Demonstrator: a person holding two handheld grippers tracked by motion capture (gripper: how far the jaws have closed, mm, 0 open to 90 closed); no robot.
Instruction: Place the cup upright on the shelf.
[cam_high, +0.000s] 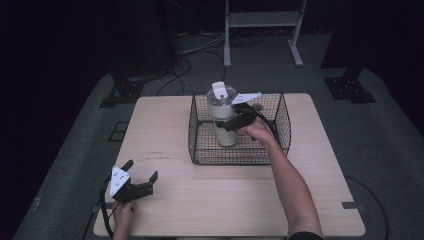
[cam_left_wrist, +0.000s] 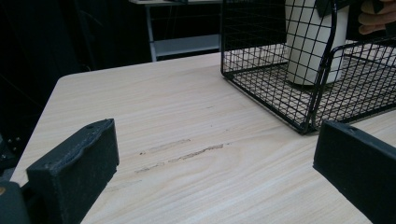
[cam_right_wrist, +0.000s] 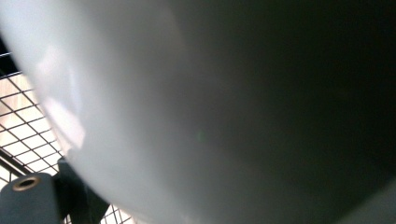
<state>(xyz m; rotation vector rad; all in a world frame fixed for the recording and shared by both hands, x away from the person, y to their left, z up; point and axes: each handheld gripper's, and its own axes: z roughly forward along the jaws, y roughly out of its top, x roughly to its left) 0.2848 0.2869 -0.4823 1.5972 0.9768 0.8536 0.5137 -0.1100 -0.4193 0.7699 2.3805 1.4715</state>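
A white tumbler (cam_high: 223, 117) with a lid stands upright inside a black wire basket (cam_high: 240, 156) at the back middle of the wooden table (cam_high: 210, 200). My right gripper (cam_high: 231, 122) reaches into the basket from the right and is shut on the tumbler's body. In the right gripper view the tumbler's wall (cam_right_wrist: 210, 107) sits right against the camera, with basket mesh (cam_right_wrist: 23, 126) at the left. My left gripper (cam_high: 142, 169) rests near the front left corner, open and holding nothing. Its view (cam_left_wrist: 217, 140) looks across bare wood to the basket (cam_left_wrist: 280, 112) and tumbler (cam_left_wrist: 308, 42).
Behind the table stands a light metal frame (cam_high: 262, 20), and cables (cam_high: 190, 55) lie on the grey floor. Dark stand bases sit at the back left (cam_high: 125, 90) and back right (cam_high: 350, 87). A faint scuff mark (cam_left_wrist: 187, 154) crosses the wood.
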